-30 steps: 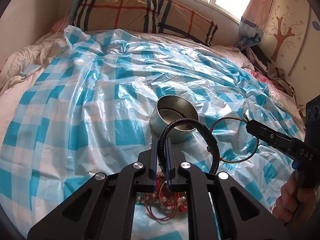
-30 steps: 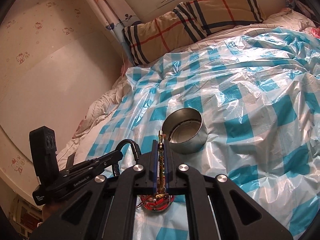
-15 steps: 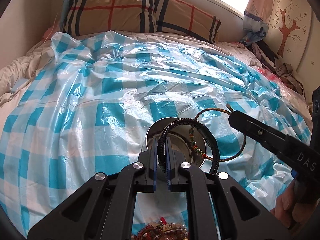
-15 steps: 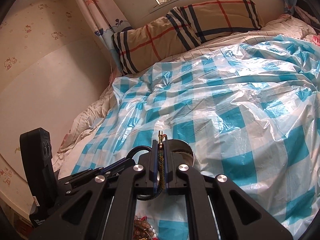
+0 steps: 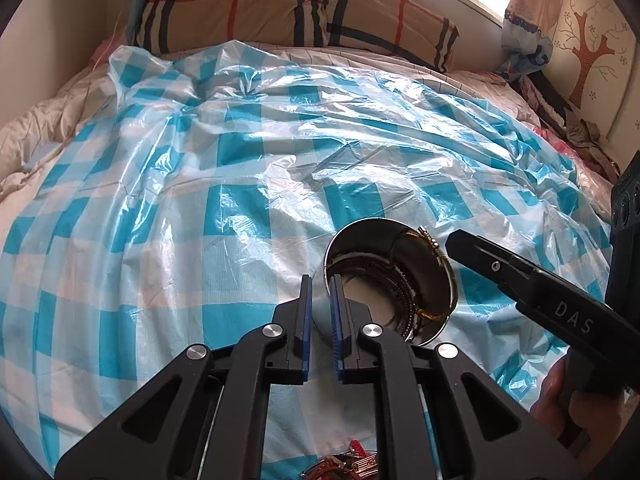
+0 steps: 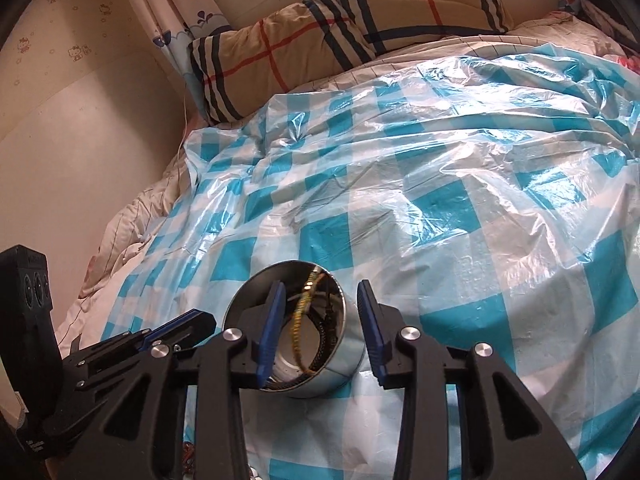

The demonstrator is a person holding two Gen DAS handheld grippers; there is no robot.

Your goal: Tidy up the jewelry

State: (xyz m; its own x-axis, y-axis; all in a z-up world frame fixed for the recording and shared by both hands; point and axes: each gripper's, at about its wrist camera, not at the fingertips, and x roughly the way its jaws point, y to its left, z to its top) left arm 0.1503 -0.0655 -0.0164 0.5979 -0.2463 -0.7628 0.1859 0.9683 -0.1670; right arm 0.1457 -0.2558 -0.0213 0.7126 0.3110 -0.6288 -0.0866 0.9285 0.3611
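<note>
Both tongs spread, empty, flanking steel tin (image 5: 424, 280); bracelets (image 6: 298, 322) inside; red jewelry pile (image 5: 344, 466) near, possibly beaded.

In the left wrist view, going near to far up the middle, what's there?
Jewelry pile → left gripper → metal tin holding bracelets → checked plastic sheet → plaid pillow.

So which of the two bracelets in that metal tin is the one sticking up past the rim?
The gold-and-green woven bracelet: it stands on edge, its end leaning over the metal tin's rim. The black braided bracelet lies lower, curled round the inside.
</note>
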